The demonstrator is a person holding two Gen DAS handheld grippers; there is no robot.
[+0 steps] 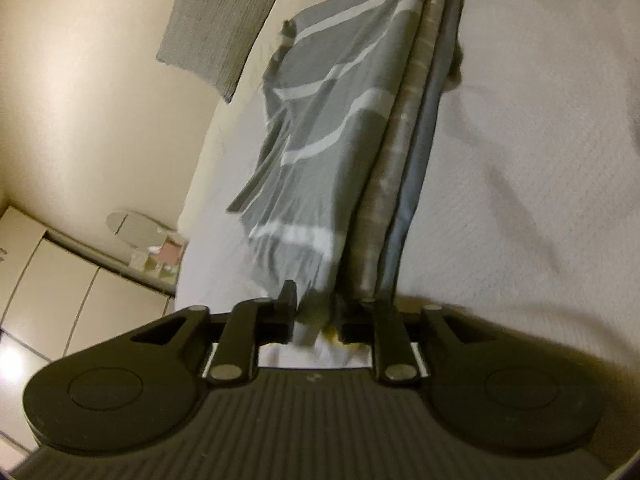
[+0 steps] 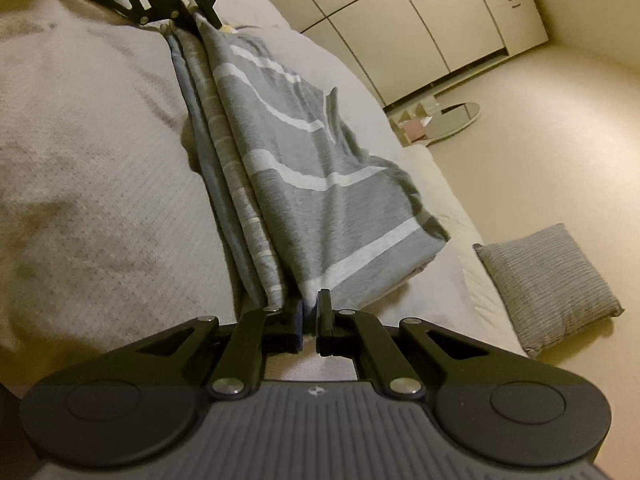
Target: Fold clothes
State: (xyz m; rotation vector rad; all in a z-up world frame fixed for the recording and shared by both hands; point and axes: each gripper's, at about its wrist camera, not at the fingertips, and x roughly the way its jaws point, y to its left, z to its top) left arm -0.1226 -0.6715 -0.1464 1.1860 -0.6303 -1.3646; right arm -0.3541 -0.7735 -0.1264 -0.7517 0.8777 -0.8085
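Observation:
A grey garment with white stripes (image 1: 332,128) is stretched taut above a white bed (image 1: 520,160), its folded top edge running between my two grippers and the rest hanging down one side. My left gripper (image 1: 316,316) is shut on one end of that edge. My right gripper (image 2: 310,320) is shut on the other end of the garment (image 2: 304,168). In the right wrist view the left gripper (image 2: 188,8) shows at the far end, clamped on the cloth.
A grey ribbed cushion (image 1: 216,28) lies on the floor beside the bed; it also shows in the right wrist view (image 2: 548,280). An oval mirror (image 2: 456,118) and small boxes (image 2: 412,124) sit on the floor by white wardrobe doors (image 2: 420,20).

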